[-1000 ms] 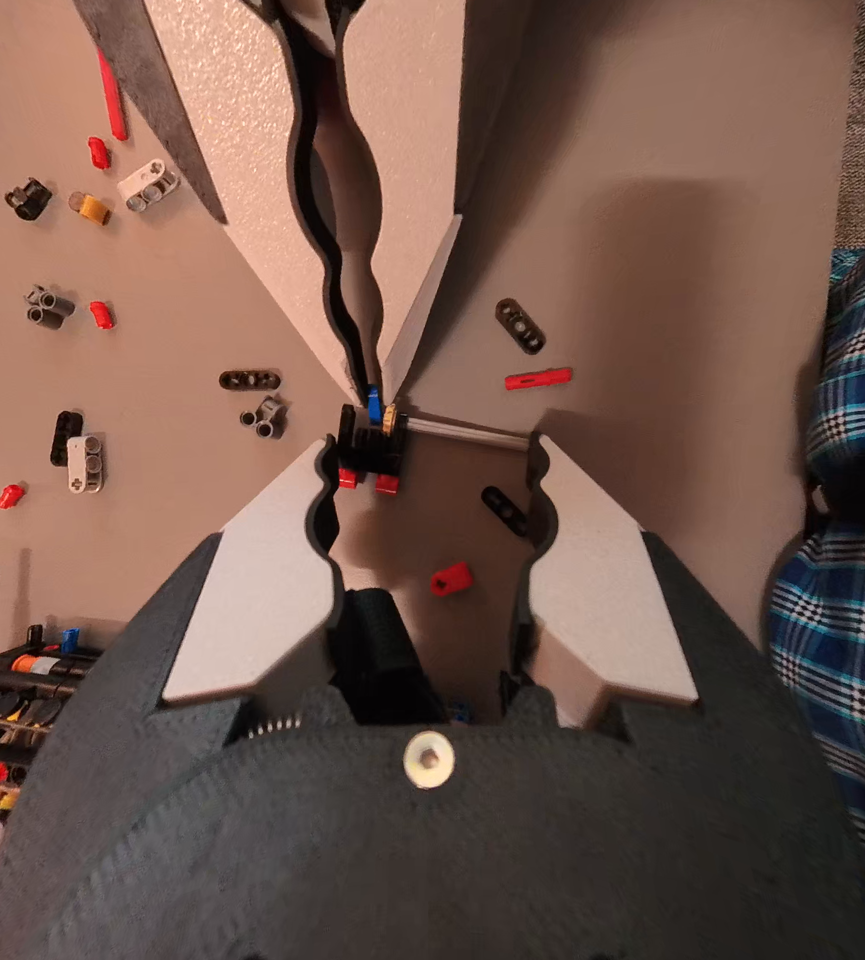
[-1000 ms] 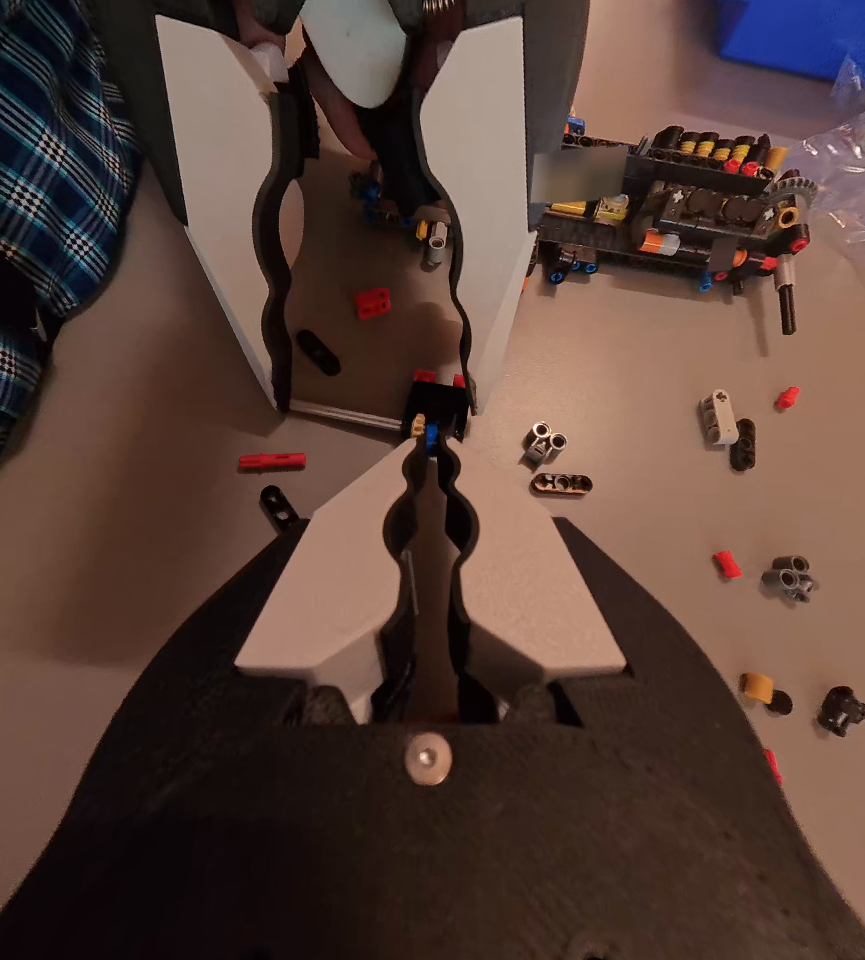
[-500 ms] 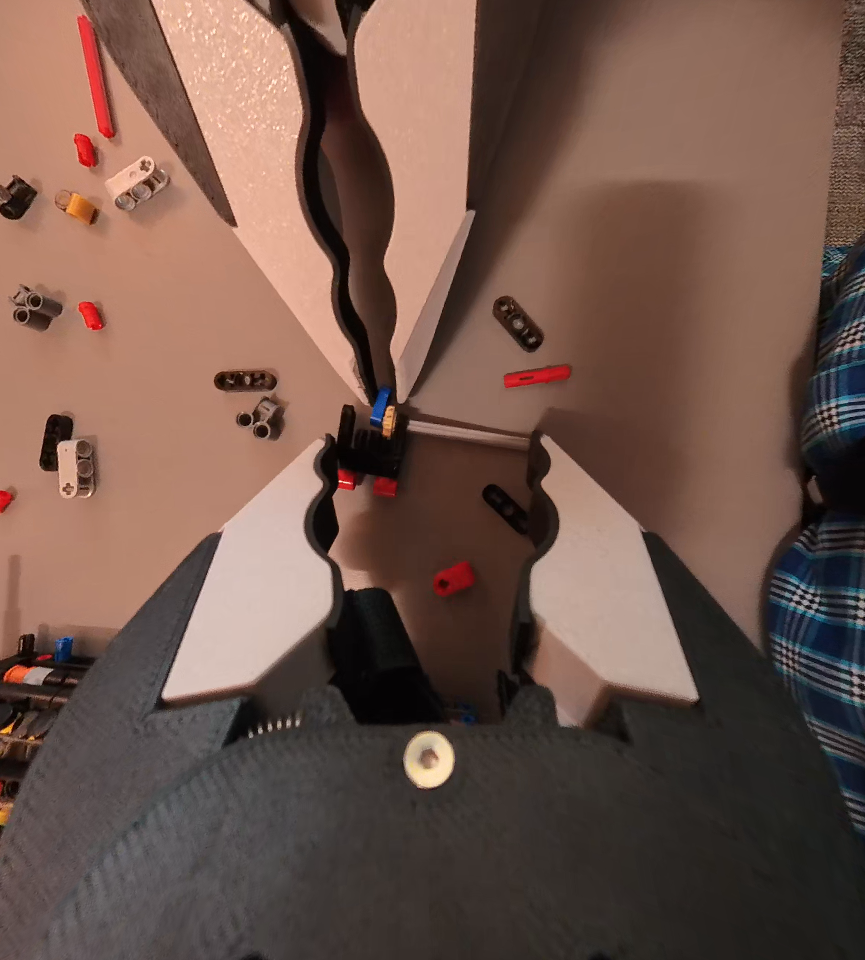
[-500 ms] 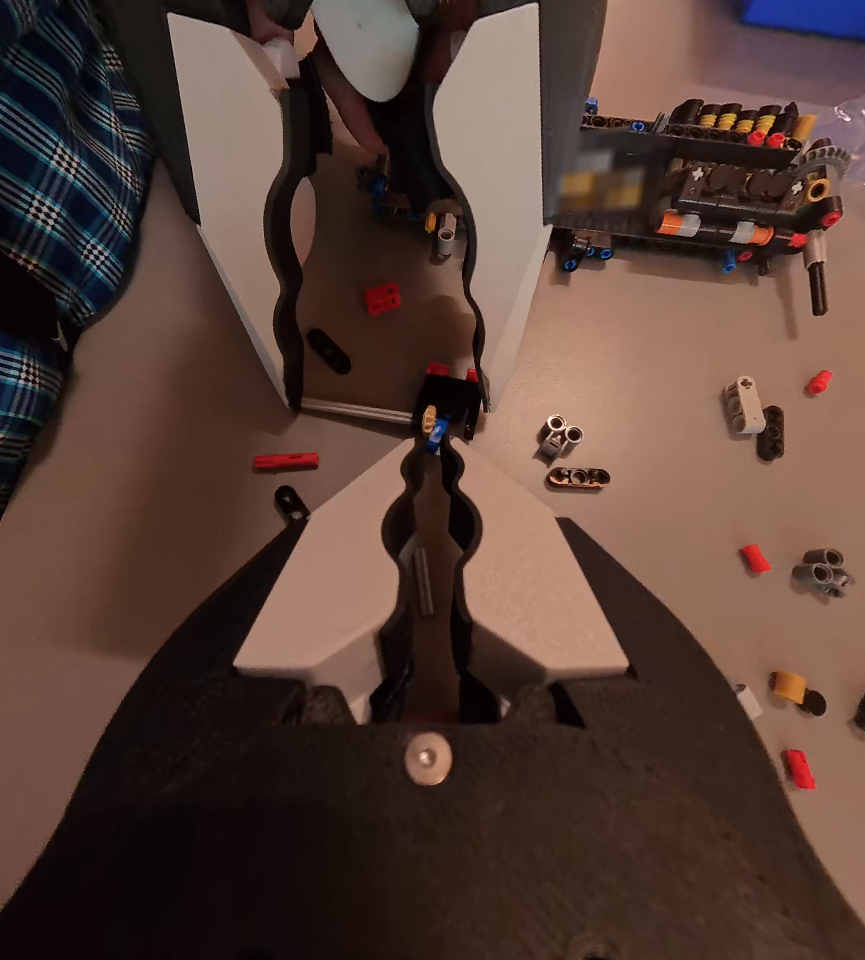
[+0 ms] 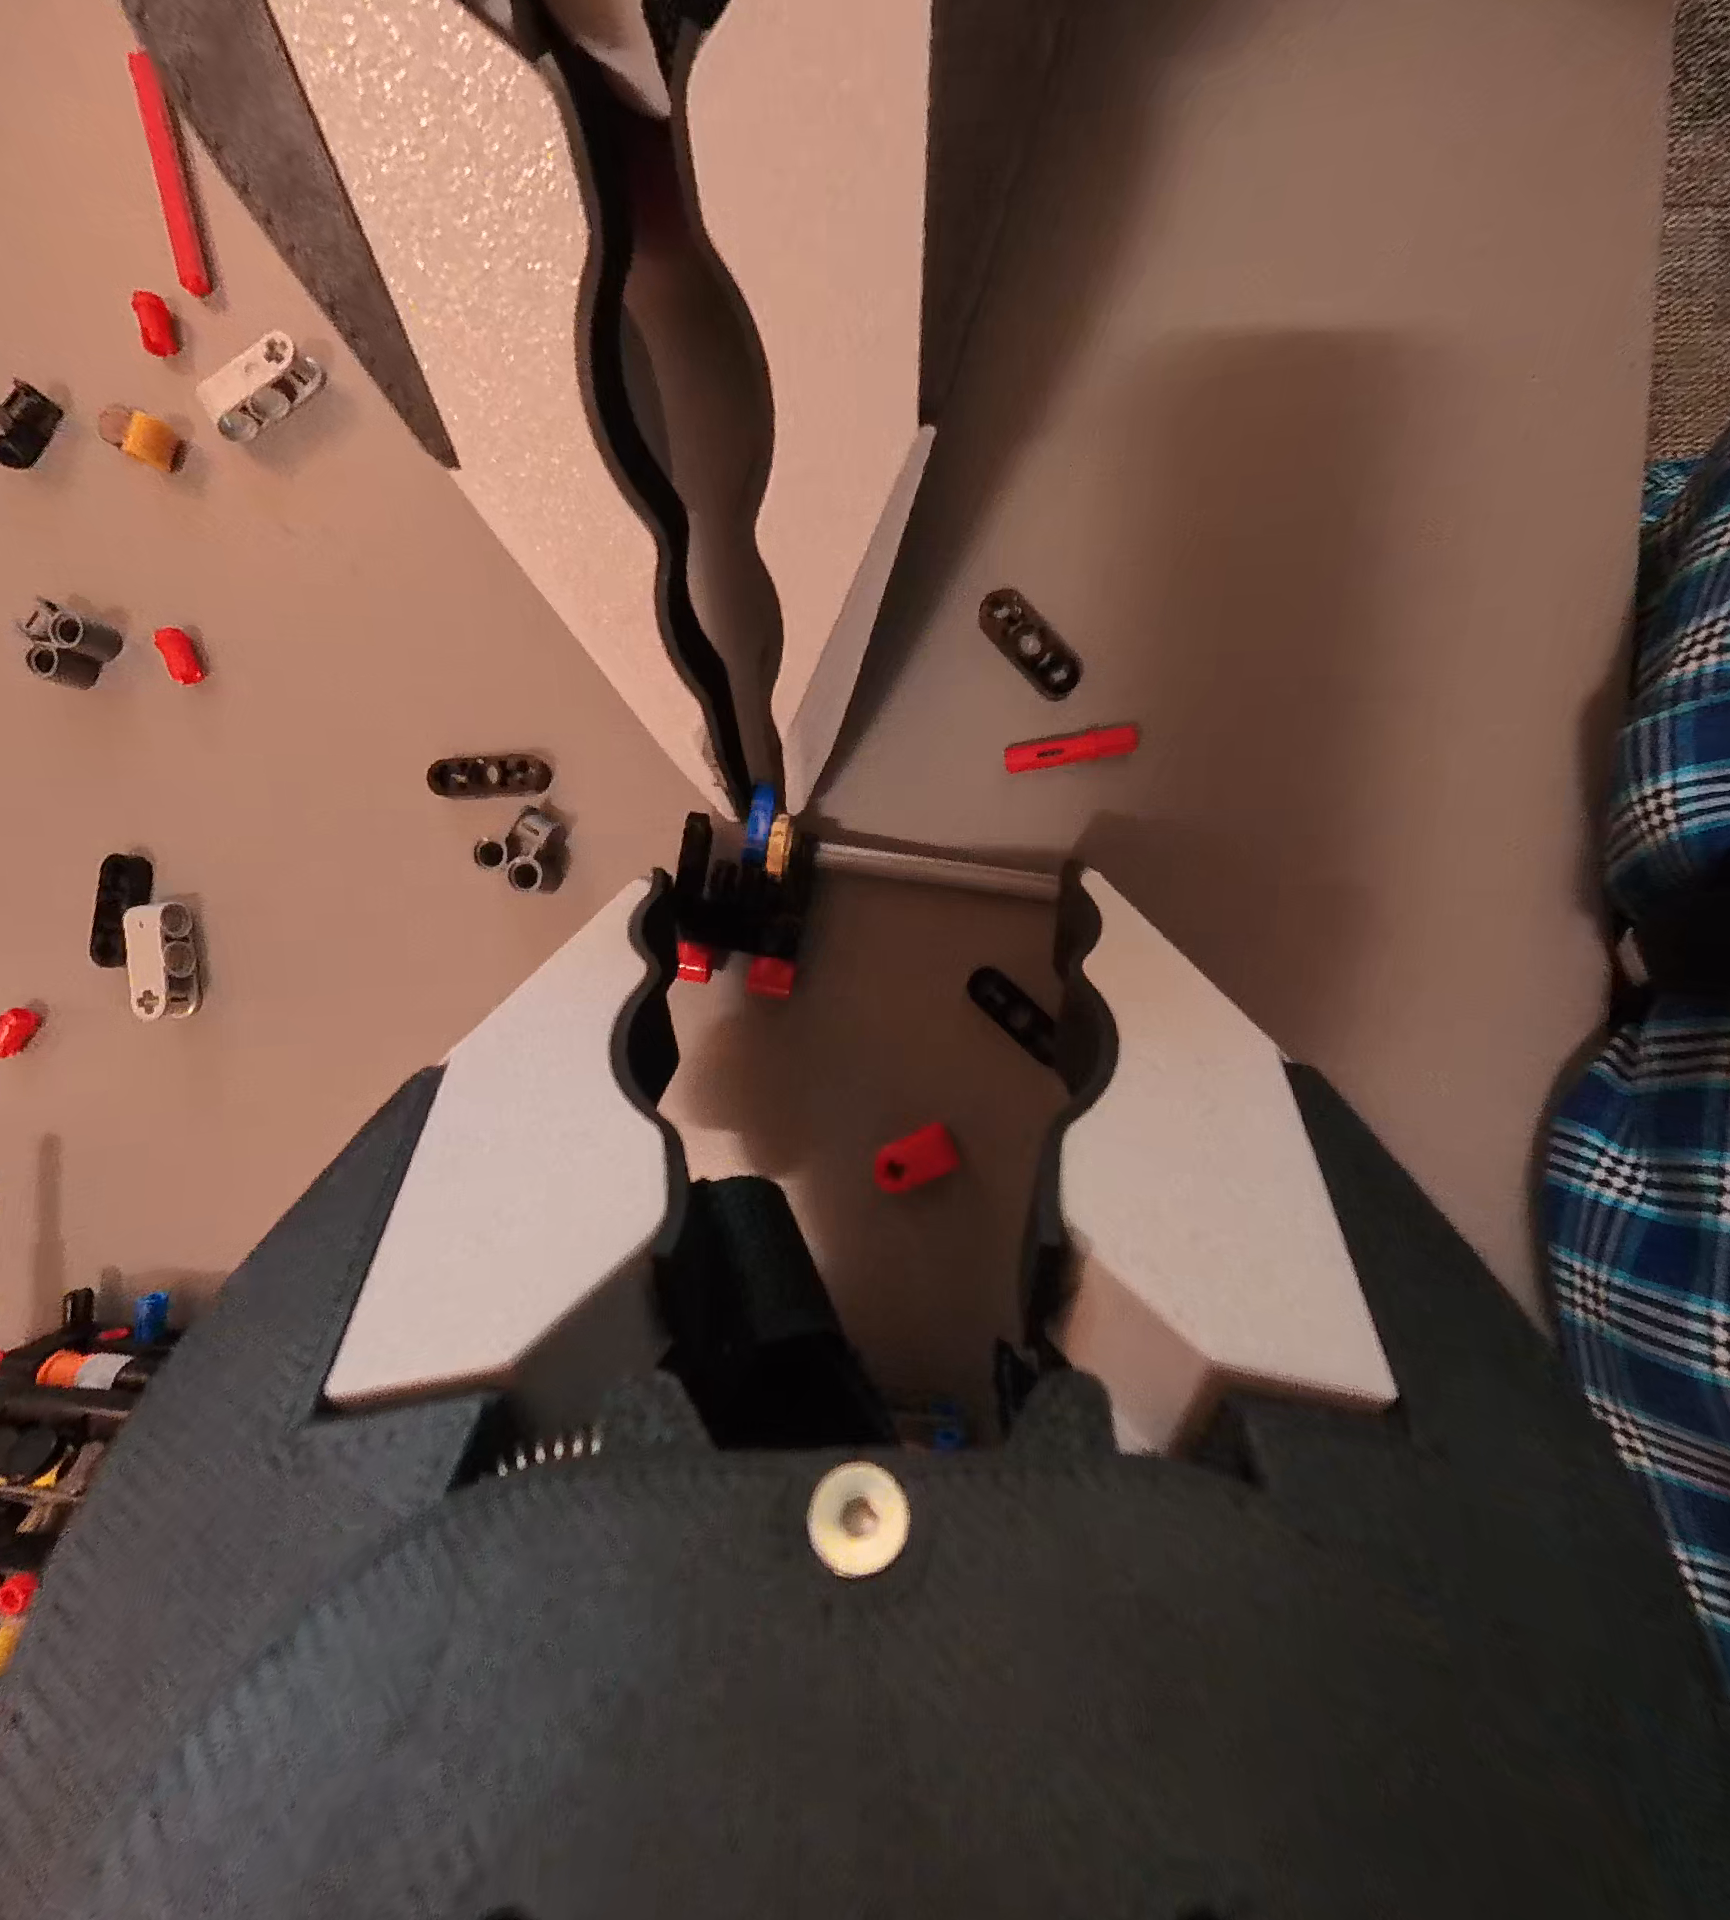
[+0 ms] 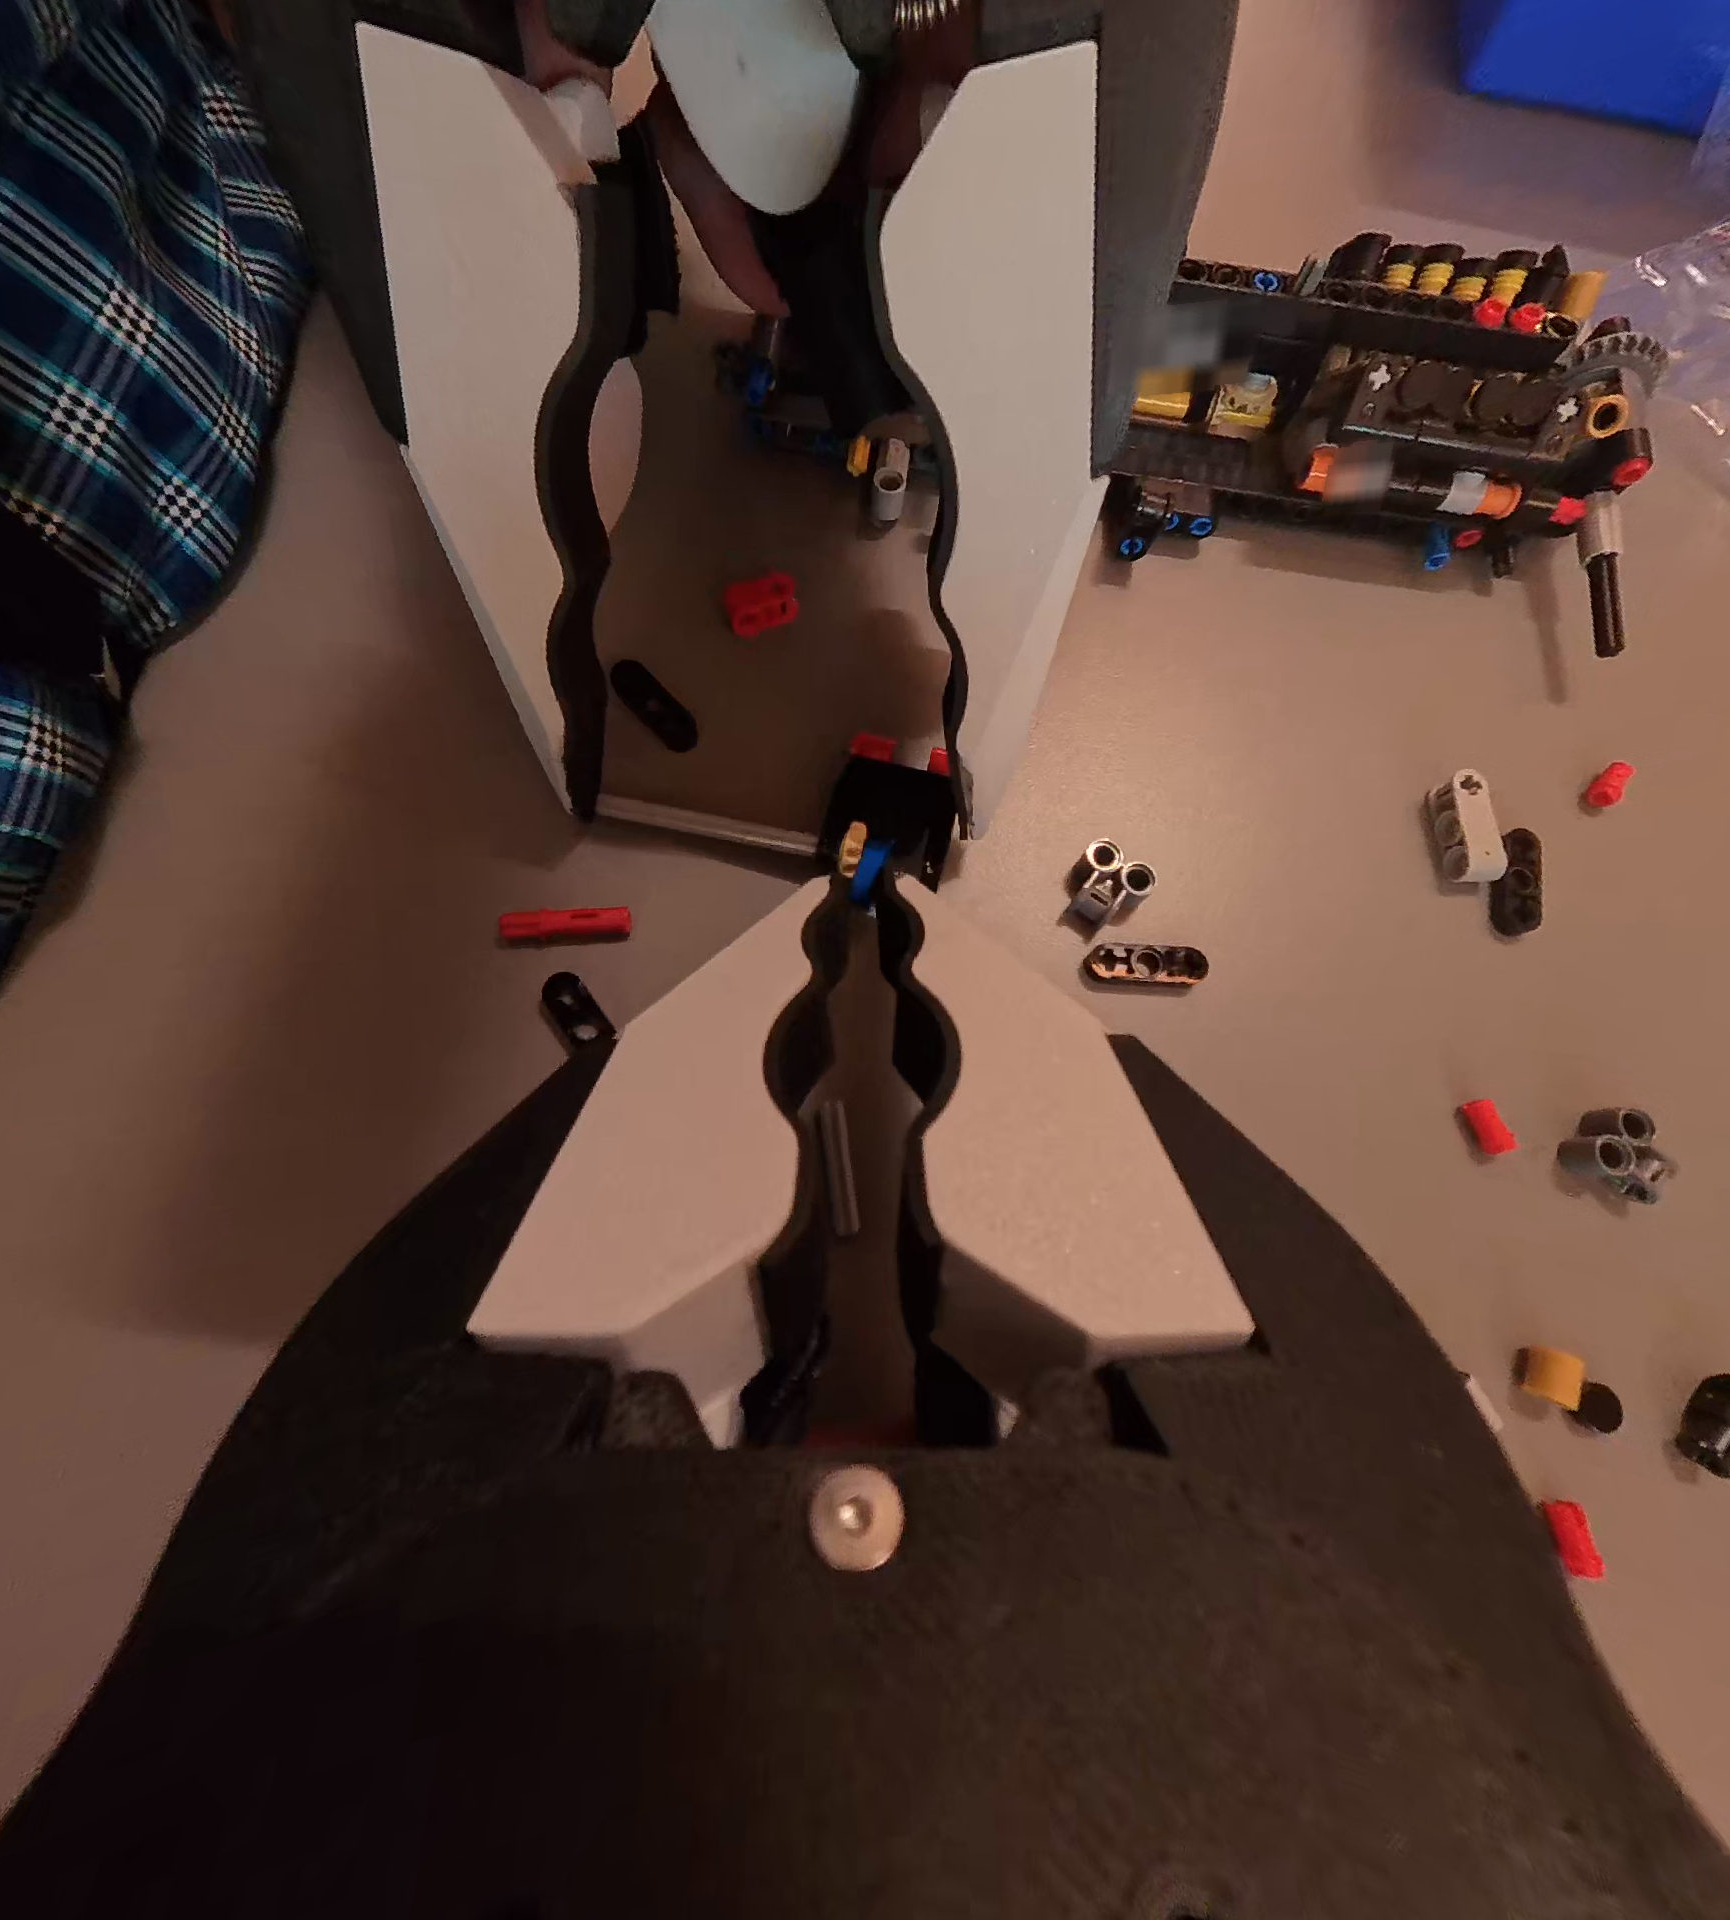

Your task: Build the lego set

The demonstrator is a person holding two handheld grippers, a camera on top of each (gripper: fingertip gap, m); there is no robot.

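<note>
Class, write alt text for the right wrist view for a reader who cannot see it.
The right gripper, shut on a small blue pin, presses it against a black Lego block on a beige table. The open left gripper faces it, with loose pieces scattered around.

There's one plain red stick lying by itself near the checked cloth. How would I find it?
Start at the blue checked cloth along the table's edge, then look toward the right gripper. The red stick lies flat just beside its tip, alone. It is long and thin, unlike the stubby red pins scattered on the gripper's other side.
</note>
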